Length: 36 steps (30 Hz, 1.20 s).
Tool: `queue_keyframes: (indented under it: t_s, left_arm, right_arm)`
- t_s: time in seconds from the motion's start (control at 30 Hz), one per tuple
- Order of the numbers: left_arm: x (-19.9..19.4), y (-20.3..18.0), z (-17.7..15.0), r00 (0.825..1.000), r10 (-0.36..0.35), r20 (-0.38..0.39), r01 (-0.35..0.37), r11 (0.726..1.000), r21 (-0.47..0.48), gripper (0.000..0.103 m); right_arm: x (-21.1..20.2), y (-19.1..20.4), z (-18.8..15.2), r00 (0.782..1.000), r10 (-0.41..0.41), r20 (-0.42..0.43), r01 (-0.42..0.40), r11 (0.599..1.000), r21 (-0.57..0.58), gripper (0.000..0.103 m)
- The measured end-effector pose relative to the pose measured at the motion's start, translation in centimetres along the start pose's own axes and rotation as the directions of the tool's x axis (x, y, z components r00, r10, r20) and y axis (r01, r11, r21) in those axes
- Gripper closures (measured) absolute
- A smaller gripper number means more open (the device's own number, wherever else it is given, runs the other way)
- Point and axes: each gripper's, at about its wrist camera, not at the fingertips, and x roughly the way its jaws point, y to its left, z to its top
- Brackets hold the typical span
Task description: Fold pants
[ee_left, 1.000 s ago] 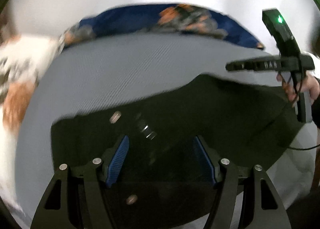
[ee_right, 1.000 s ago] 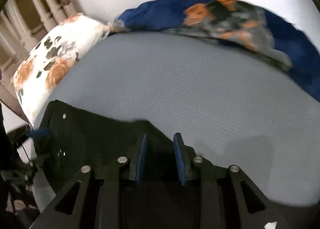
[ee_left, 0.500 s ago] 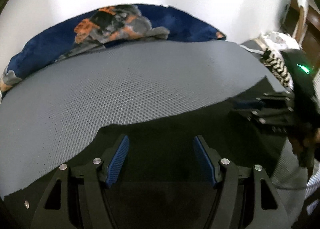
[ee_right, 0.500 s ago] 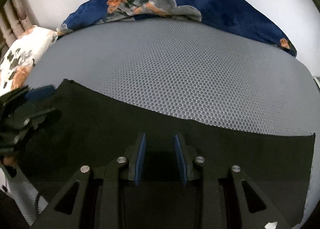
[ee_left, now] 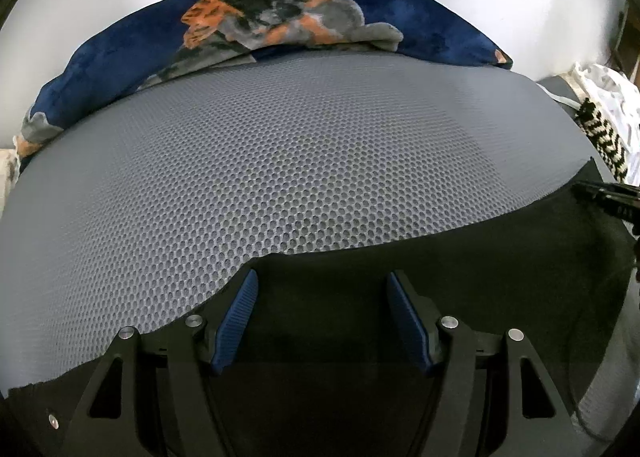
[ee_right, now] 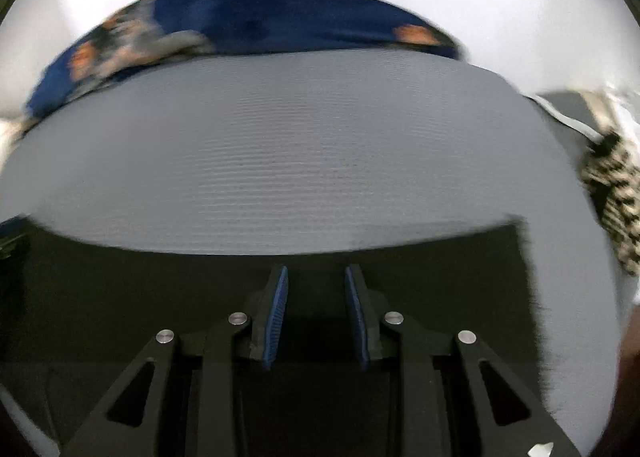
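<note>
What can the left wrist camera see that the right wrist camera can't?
Only the left view shows the other handheld tool poking in at its right edge, the mesh mattress cover in sharp detail, and a metal stud on the pants. Only the right view, which is blurred, shows the far right edge of the pants. Both share the black pants, the grey mattress, the blue blanket, the striped cloth at right and each camera's own blue-padded tool.

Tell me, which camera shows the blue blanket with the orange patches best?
The left wrist view. There the blue blanket is sharp, and its orange, grey and black pattern is clear along the far edge of the grey mat. In the right wrist view the blanket is smeared by blur.
</note>
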Motion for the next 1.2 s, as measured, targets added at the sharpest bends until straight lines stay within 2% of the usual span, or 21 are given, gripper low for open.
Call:
queue_keyframes:
  t_s: [0.13, 0.23, 0.27, 0.37, 0.53, 0.6, 0.7, 0.8, 0.87, 0.97, 1.07, 1.2]
  left_arm:
    - [-1.0, 0.4, -0.1, 1.0, -0.002, -0.015, 0.002, 0.999, -0.04, 0.036]
    - [-2.1, 0.8, -0.7, 1.0, -0.011, -0.02, 0.01, 0.997, -0.073, 0.036]
    - [-2.7, 0.9, -1.0, 1.0, -0.013, -0.023, 0.011, 0.996, -0.086, 0.036]
    - [-3.9, 1.3, -2.0, 0.999, -0.037, -0.036, 0.032, 0.991, -0.133, 0.036]
    - [-5.6, 1.1, -3.8, 0.995, -0.084, -0.059, 0.07, 0.978, -0.199, 0.036]
    - [-6.0, 0.7, -4.3, 0.994, -0.09, -0.065, 0.075, 0.976, -0.204, 0.036]
    - [-6.4, 0.0, -5.0, 0.993, -0.092, -0.079, 0.074, 0.975, -0.209, 0.036]
    - [-6.7, -0.5, -5.5, 0.992, -0.094, -0.084, 0.075, 0.975, -0.211, 0.036]
    - [-6.6, -0.9, -5.9, 0.992, -0.085, -0.096, 0.064, 0.976, -0.21, 0.036]
    - [-6.1, -1.5, -6.3, 0.99, -0.074, -0.118, 0.048, 0.976, -0.213, 0.036]
    - [-5.7, -2.2, -6.6, 0.989, -0.075, -0.13, 0.046, 0.976, -0.213, 0.036]
    - [-4.5, -3.2, -6.9, 0.987, -0.053, -0.153, 0.026, 0.985, -0.171, 0.036]
  right_arm:
    - [-0.1, -5.9, -0.4, 0.998, -0.058, -0.03, 0.06, 0.995, 0.08, 0.073]
    - [-0.7, -9.7, -1.0, 0.998, 0.03, -0.053, -0.02, 0.985, 0.173, 0.073]
    - [-0.9, -11.2, -1.5, 0.993, 0.099, -0.058, -0.084, 0.974, 0.211, 0.073]
    - [-1.3, -14.5, -2.9, 0.963, 0.259, -0.07, -0.228, 0.926, 0.3, 0.07]
    - [-0.7, -18.6, -4.8, 0.908, 0.409, -0.089, -0.342, 0.847, 0.408, 0.07]
    - [-0.3, -20.1, -5.4, 0.875, 0.478, -0.074, -0.398, 0.798, 0.452, 0.07]
    - [0.2, -21.0, -5.8, 0.844, 0.533, -0.056, -0.446, 0.756, 0.48, 0.071]
    - [0.6, -20.7, -5.8, 0.815, 0.578, -0.046, -0.496, 0.735, 0.463, 0.071]
    - [1.1, -20.5, -5.7, 0.796, 0.603, -0.046, -0.519, 0.721, 0.459, 0.077]
    - [1.5, -19.6, -5.0, 0.795, 0.606, -0.033, -0.537, 0.727, 0.428, 0.084]
    - [2.2, -18.9, -4.1, 0.785, 0.619, -0.019, -0.554, 0.715, 0.427, 0.086]
    - [2.3, -17.9, -3.7, 0.8, 0.599, -0.033, -0.537, 0.74, 0.405, 0.091]
